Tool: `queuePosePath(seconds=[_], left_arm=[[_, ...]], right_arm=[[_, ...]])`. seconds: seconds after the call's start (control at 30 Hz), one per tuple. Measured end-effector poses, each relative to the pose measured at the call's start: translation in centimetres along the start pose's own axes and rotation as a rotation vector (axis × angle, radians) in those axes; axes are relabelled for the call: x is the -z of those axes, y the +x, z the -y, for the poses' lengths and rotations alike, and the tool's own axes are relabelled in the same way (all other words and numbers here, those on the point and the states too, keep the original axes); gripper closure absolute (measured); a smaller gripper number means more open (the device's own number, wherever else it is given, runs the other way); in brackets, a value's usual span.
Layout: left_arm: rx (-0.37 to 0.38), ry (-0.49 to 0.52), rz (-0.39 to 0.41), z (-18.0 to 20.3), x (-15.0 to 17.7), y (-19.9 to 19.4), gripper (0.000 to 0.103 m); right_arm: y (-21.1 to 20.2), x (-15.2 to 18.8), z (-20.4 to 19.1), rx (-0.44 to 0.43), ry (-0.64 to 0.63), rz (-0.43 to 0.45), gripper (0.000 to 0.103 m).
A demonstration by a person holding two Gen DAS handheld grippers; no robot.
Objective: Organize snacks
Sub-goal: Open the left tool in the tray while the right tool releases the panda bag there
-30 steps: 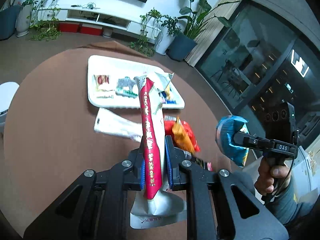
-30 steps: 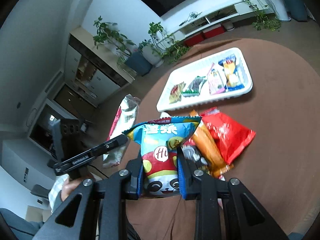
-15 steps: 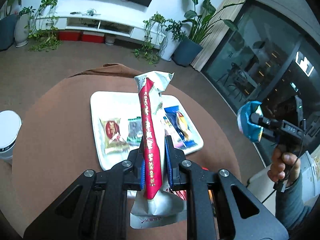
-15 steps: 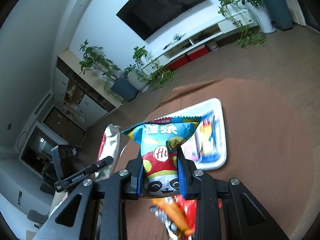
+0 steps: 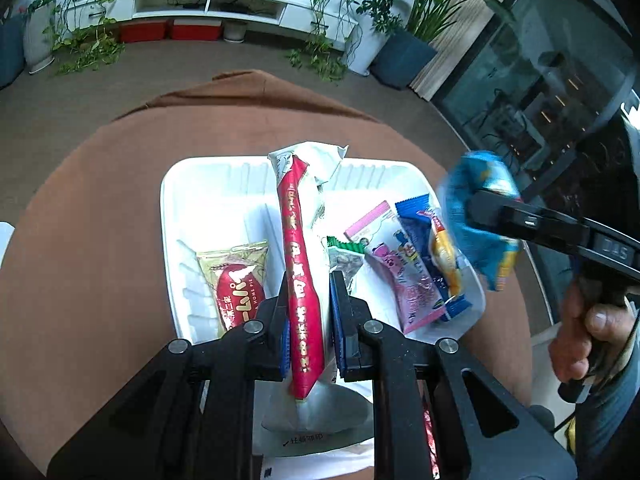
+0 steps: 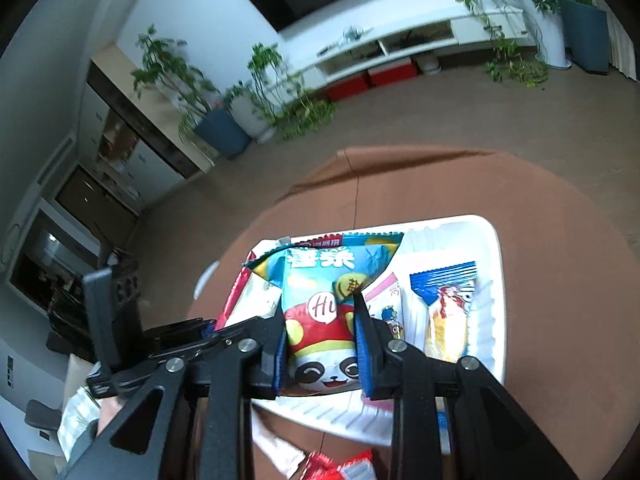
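Observation:
My left gripper (image 5: 309, 280) is shut on a long white snack packet with a red stripe (image 5: 298, 240), held upright over the white tray (image 5: 208, 184). My right gripper (image 6: 320, 304) is shut on a blue panda snack bag (image 6: 322, 308), also above the tray (image 6: 490, 248); in the left wrist view that bag (image 5: 478, 216) hangs at the tray's right edge. In the tray lie a gold-and-red pie packet (image 5: 236, 280), a green-edged packet (image 5: 344, 258), a pink packet (image 5: 400, 276) and a blue packet (image 5: 434, 252).
The tray sits on a round table under a brown cloth (image 5: 88, 216). Red snack packets (image 6: 340, 466) lie on the cloth near the tray's front edge. A hand (image 5: 580, 332) holds the right gripper's handle. Plants and a white TV cabinet stand beyond the table.
Both grippers have moved forward with their packets from the loose pile to above the tray. The tray now fills the middle of both views. Neither grip has altered.

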State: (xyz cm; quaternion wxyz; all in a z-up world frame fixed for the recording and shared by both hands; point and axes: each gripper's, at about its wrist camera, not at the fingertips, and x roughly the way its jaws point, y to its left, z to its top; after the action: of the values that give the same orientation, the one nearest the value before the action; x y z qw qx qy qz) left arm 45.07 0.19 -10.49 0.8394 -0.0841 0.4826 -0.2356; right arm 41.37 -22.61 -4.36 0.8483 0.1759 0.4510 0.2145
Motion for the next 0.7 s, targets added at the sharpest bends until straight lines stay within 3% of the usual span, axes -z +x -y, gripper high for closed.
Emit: queuePosePath(seconds=[0.37, 0.7], left_arm=[[-0.069, -0.002, -0.011, 0.5, -1.2, 4.1, 0.089], [-0.11, -0.037, -0.015, 0.9, -0.6, 7.8, 0.087]], right_arm=[[5.9, -1.0, 0.7, 0.121, -0.019, -0.088, 0.074], [8.7, -0.8, 0.1, 0.169, -0.025, -0.131, 0.072]])
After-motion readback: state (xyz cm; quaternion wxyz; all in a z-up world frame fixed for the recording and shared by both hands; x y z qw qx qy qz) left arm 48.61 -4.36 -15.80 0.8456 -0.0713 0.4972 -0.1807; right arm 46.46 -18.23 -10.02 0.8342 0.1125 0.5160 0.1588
